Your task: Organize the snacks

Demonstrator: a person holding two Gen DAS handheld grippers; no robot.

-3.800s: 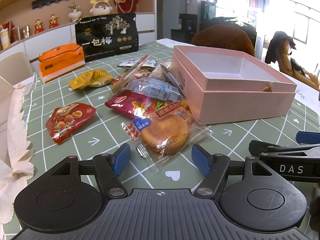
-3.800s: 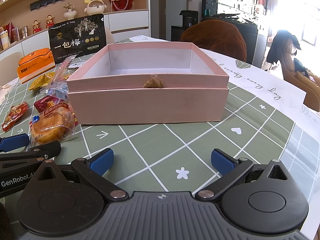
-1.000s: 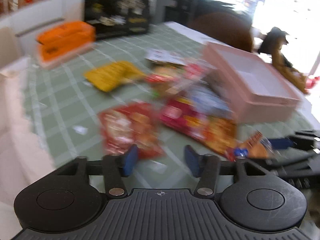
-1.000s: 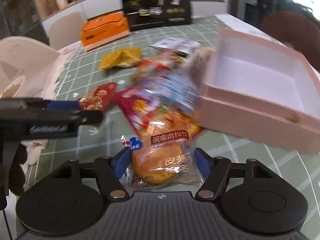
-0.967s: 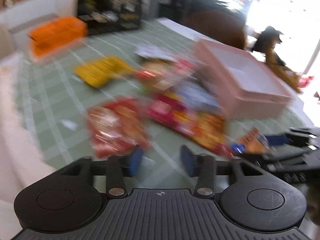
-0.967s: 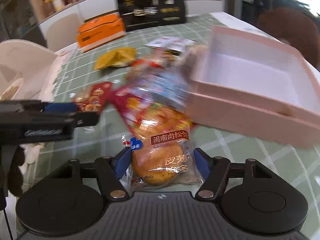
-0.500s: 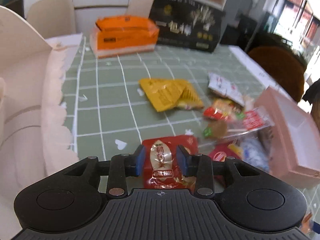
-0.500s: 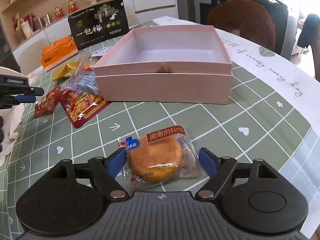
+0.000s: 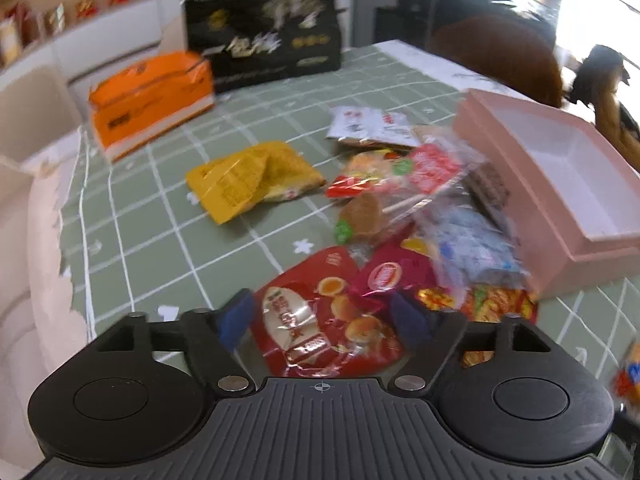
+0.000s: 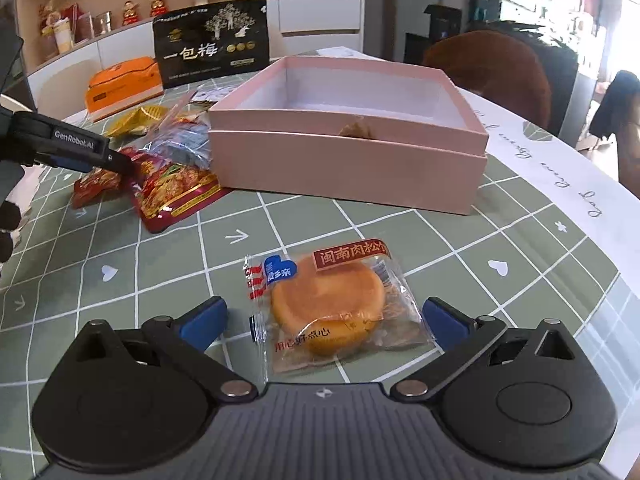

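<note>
In the left wrist view my left gripper (image 9: 324, 318) stands open around a red quail-egg snack packet (image 9: 320, 316) lying on the green checked tablecloth, without squeezing it. The same gripper shows in the right wrist view (image 10: 100, 156) over that packet (image 10: 96, 184). My right gripper (image 10: 324, 320) is open around a clear-wrapped round pastry (image 10: 328, 304) that lies flat on the cloth in front of the open pink box (image 10: 348, 168). The box is empty apart from a small brown tuft on its front rim. A pile of mixed snacks (image 9: 420, 200) lies left of the box (image 9: 560, 184).
A yellow packet (image 9: 252, 176), an orange box (image 9: 152, 96) and a tall black bag (image 9: 264, 48) lie further back. A red spicy-snack bag (image 10: 172, 192) lies by the box's left corner. A white paper runner (image 10: 560, 168) covers the right table edge; a brown chair (image 10: 492, 72) stands behind.
My left gripper has opened wider around the red packet and swung right towards the pile. My right gripper has opened wider and pulled back a little; the pastry stays on the cloth.
</note>
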